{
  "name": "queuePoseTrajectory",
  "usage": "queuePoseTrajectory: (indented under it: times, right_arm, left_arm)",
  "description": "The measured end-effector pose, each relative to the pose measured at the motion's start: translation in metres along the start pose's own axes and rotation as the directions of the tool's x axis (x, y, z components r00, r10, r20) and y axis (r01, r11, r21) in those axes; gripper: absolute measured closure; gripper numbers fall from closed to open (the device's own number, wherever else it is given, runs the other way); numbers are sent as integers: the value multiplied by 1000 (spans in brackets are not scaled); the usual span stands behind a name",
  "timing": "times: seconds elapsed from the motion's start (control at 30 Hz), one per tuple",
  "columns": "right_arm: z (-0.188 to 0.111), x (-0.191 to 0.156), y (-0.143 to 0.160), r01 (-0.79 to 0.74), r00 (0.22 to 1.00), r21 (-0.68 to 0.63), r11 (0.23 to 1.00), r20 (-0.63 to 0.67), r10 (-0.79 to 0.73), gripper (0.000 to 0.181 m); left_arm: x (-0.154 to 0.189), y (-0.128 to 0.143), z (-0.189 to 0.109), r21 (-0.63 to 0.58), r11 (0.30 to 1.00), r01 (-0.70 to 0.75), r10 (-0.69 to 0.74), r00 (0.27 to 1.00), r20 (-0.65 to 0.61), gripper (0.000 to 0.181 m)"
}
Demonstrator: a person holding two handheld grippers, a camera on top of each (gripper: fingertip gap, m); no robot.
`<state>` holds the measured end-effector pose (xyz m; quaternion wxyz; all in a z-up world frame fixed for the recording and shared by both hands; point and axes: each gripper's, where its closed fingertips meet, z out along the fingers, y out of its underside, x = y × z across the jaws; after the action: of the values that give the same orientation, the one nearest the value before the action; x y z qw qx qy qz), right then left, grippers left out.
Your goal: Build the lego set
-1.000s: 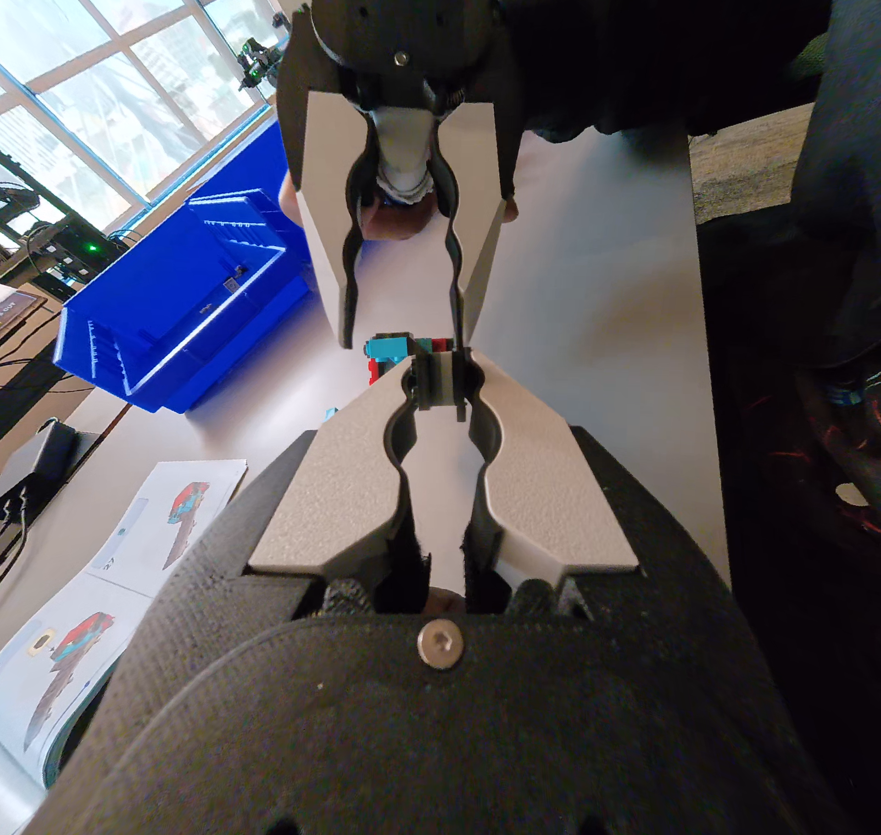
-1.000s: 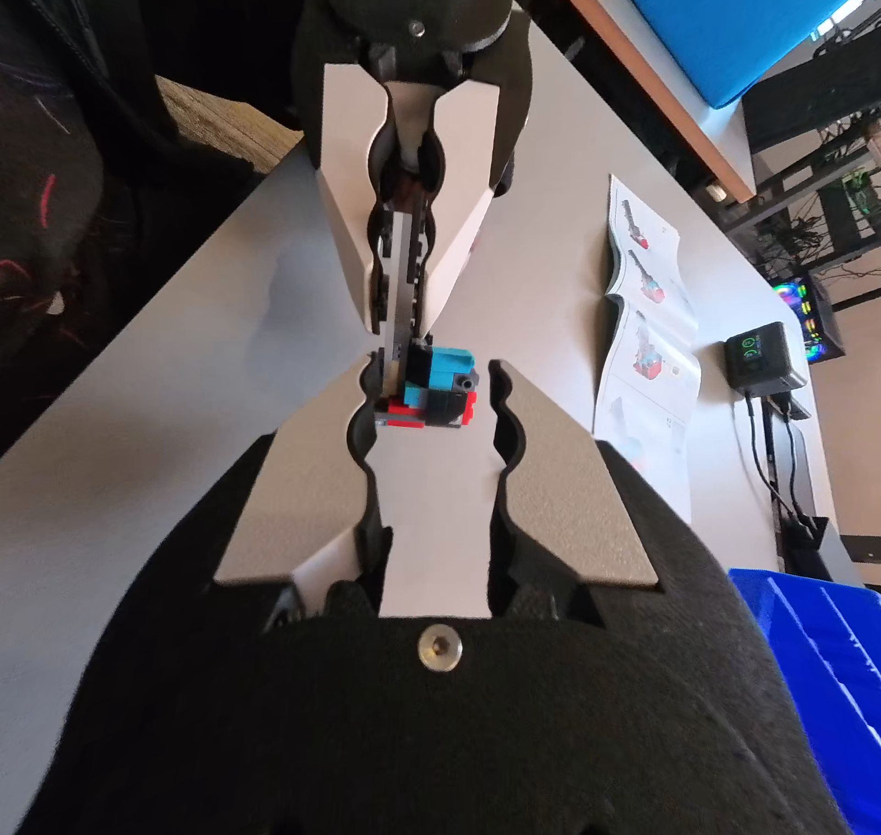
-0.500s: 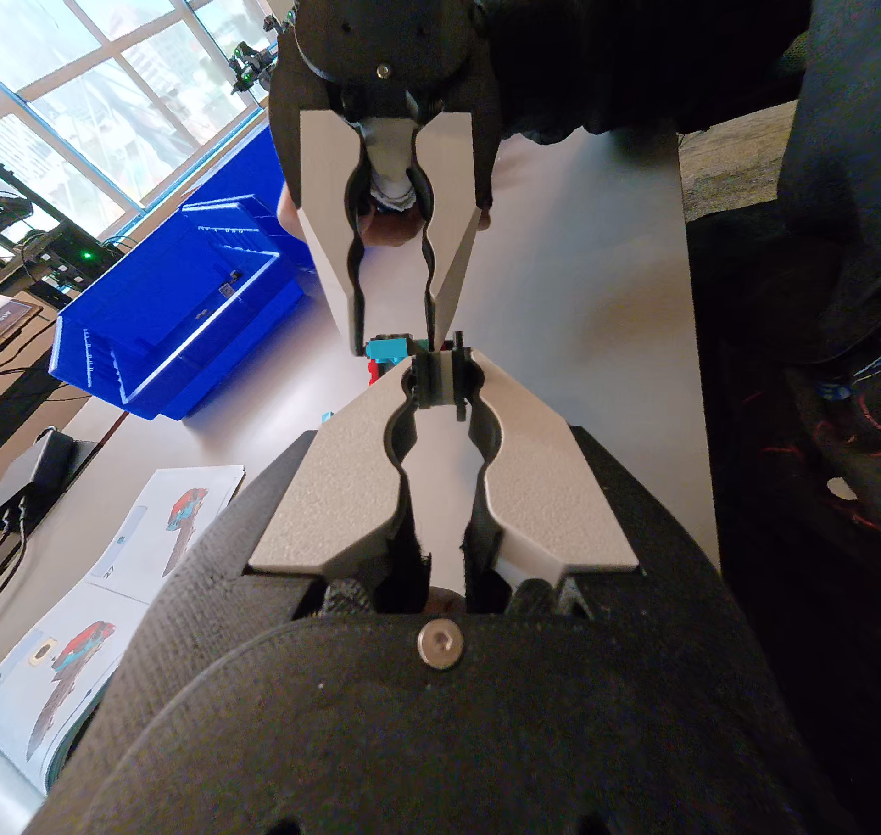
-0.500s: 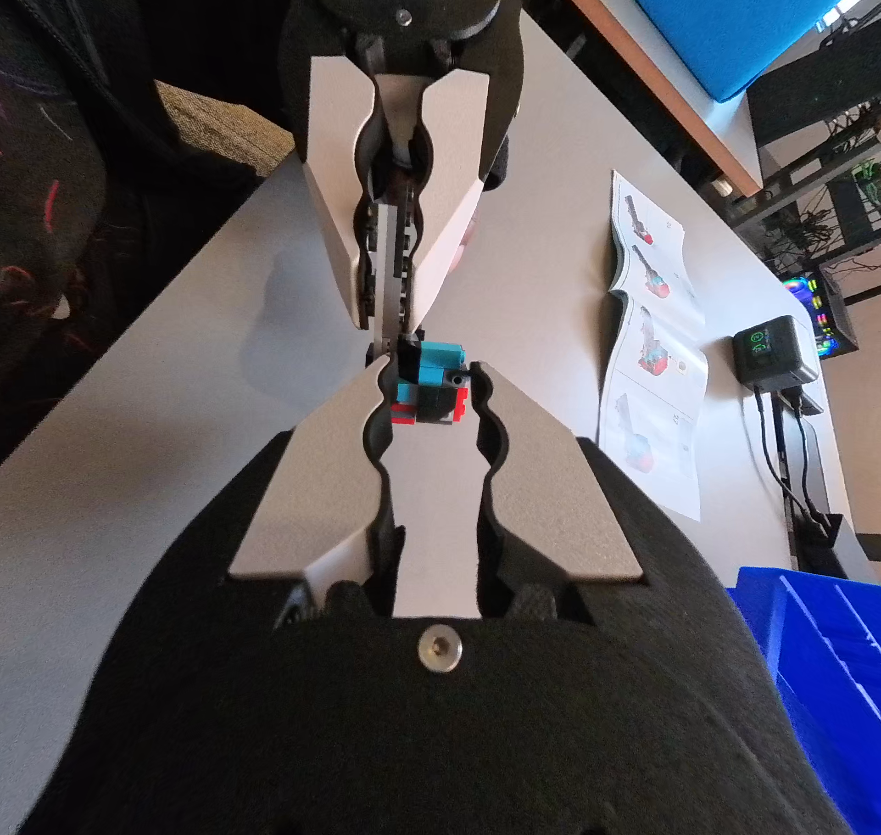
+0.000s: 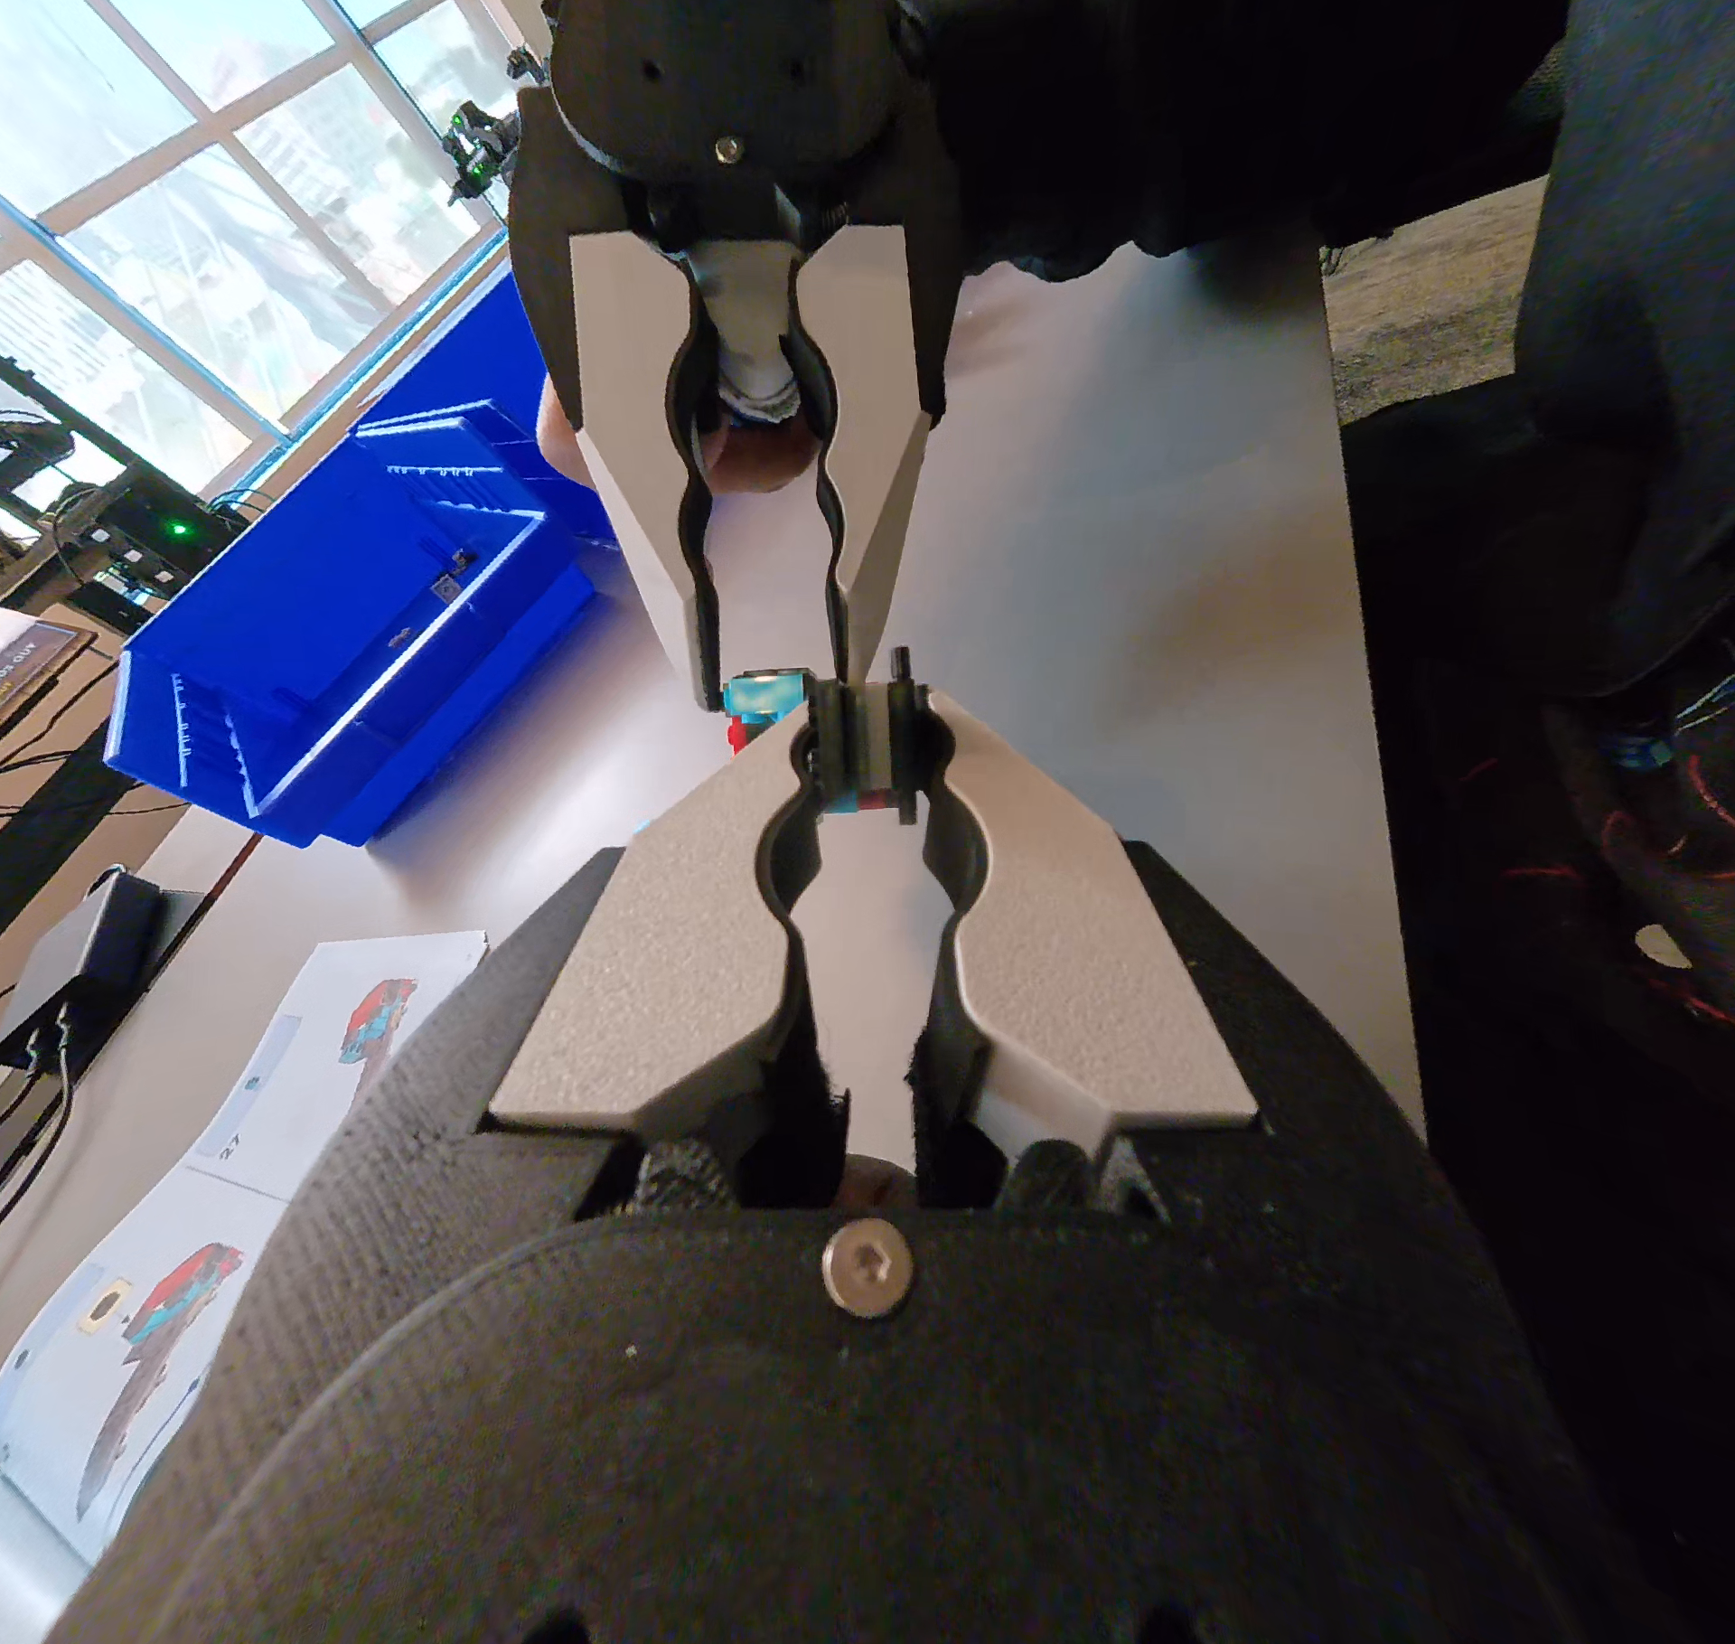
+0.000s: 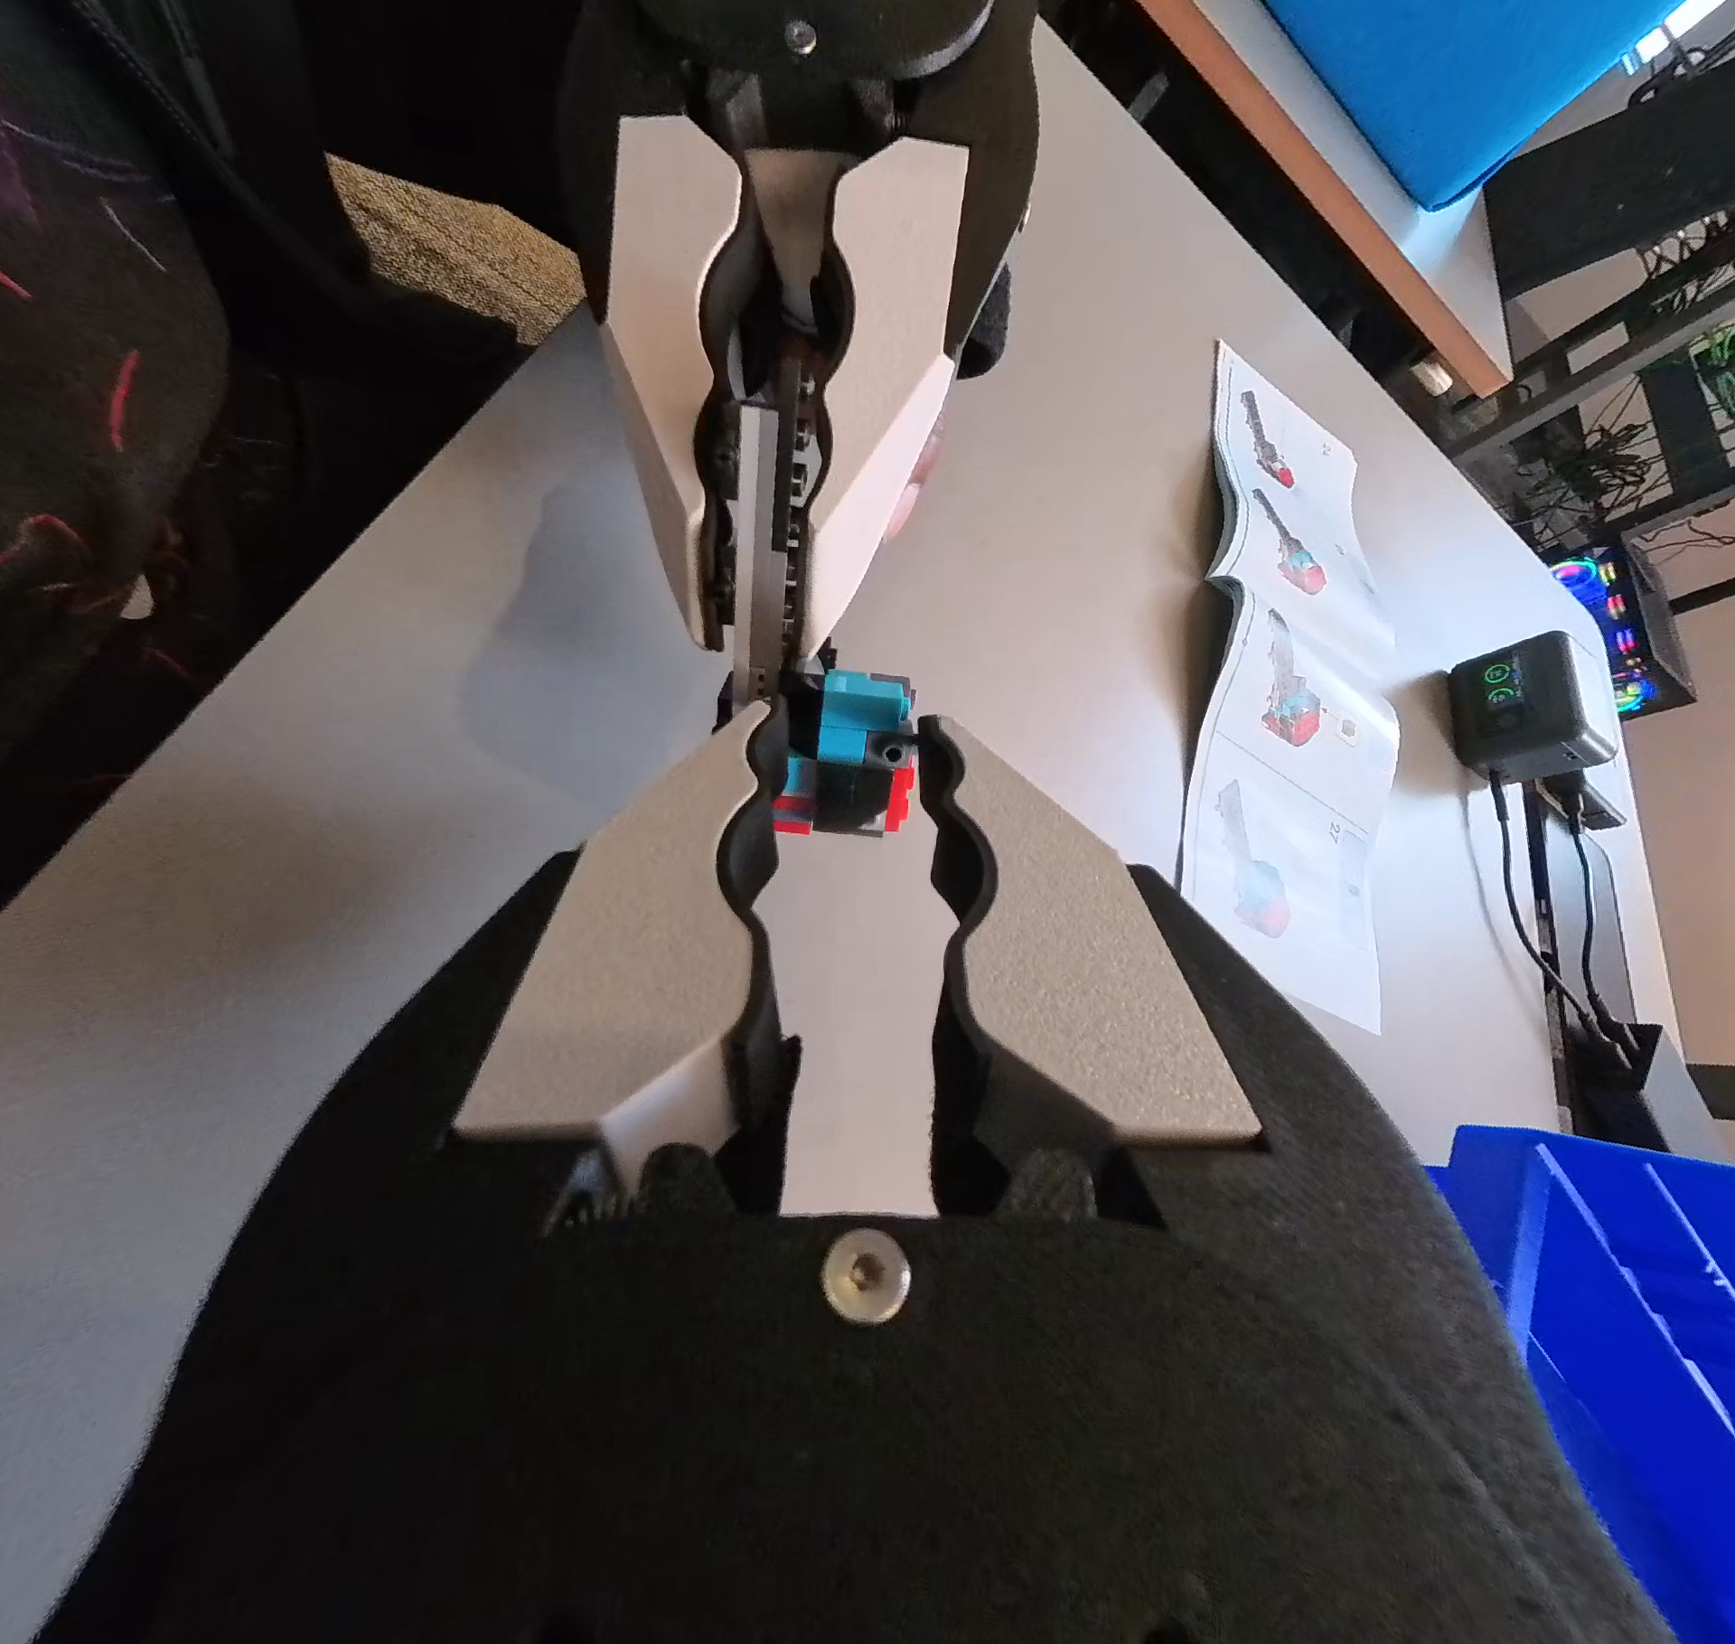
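Observation:
A small lego build joins a teal, red and black block [image 6: 850,744] to a long grey and black arm piece [image 6: 775,557], and it is held above the grey table [image 6: 1033,435]. My left gripper [image 5: 864,716] is shut on the arm piece [image 5: 859,735], seen edge-on. It also shows at the top of the right wrist view [image 6: 765,646]. My right gripper [image 6: 845,730] is open. Its jaws straddle the block, the left finger against it and the right finger a hair off. In the left wrist view the right gripper [image 5: 775,683] faces mine around the teal block [image 5: 765,693].
A blue bin [image 5: 376,622] stands on the table, also showing in the right wrist view [image 6: 1615,1317]. An open instruction booklet [image 6: 1286,754] lies beside a black device with cables [image 6: 1521,697]. The table edge [image 5: 1352,660] runs close by, with a dark-sleeved arm [image 5: 1174,78] above it. My two grippers' fingertips are within a few centimetres of each other.
My right gripper's jaws have narrowed around the block from a wide gap. My left gripper stays shut on the arm piece. Both grippers shifted slightly.

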<state>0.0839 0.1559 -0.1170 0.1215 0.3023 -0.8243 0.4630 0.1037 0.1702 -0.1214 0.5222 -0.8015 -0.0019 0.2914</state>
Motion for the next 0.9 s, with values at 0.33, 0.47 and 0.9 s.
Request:
queuePoseTrajectory:
  times: [0.33, 0.47, 0.9]
  right_arm:
    - [-1, -1, -2, 18, 1000, 0, 1000, 4, -18, 156]
    - [-1, -1, -2, 20, 1000, 0, 1000, 3, -20, 157]
    - [-1, 3, -2, 1, 1000, 13, 1000, -9, -1, 156]
  left_arm:
    - [1, -2, 0, 10, 1000, -8, 8, 1000, -4, 166]
    - [1, -2, 0, 12, 1000, -8, 8, 1000, -6, 166]
    - [-1, -3, 0, 15, 1000, -17, 16, 1000, 12, 166]
